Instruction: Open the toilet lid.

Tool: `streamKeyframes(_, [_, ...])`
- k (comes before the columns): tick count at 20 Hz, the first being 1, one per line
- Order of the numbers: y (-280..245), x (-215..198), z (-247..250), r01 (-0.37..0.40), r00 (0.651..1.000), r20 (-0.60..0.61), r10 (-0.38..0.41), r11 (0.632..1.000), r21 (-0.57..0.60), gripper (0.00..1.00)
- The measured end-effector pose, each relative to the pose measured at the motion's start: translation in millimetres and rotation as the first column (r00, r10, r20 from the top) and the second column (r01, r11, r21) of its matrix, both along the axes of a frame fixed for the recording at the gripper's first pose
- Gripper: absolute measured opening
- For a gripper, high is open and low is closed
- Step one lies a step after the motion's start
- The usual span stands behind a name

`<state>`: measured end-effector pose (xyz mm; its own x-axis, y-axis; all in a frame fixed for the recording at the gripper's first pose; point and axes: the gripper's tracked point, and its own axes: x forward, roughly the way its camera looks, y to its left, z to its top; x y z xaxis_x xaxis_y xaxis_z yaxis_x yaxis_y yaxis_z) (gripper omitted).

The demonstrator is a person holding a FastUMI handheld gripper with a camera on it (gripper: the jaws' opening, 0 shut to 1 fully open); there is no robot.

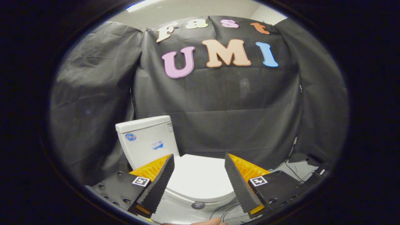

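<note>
The toilet lid [200, 178] lies shut on the bowl, seen in the gap between the spread fingers of the tongs [199, 170] and beyond them, with the tank [147, 140] upright behind it to the left, against the cloth wall [237, 125].

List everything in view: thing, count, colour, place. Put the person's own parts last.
toilet lid: one, white, down, seen between and beyond the claw's fingers
toilet tank: one, white with small blue stickers, standing behind the lid, against the booth wall
round button: one, dark, on the front of the bowl, below the lid
black cloth: booth wall, behind and to both sides of the toilet
cables: a few, dark and thin, on the pale floor to the right of the toilet
claw: one, open, fingers spread apart, touching nothing
fingertip: one, the person's, at the foot of the view below the claw
</note>
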<state>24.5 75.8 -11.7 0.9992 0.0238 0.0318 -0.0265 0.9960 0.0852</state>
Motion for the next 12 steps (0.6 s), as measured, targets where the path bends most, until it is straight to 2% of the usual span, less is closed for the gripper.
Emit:
streamKeyframes(3, [-2.3, 9.5, -9.3, 0.035, 0.999, 0.019, -0.037, 0.997, 0.076, 0.98])
streamKeyframes(8, [-4.3, 16.5, -49.9, 0.066, 0.995, -0.08, -0.054, 0.987, 0.149, 0.98])
streamKeyframes(10, [-5.7, 20.0, -52.4, 0.055, 0.998, -0.056, -0.043, 0.969, 0.24, 0.98])
streamKeyframes(12, [1.5, 27.8, -68.3, 0.02, 0.997, -0.074, 0.006, 0.938, 0.347, 0.98])
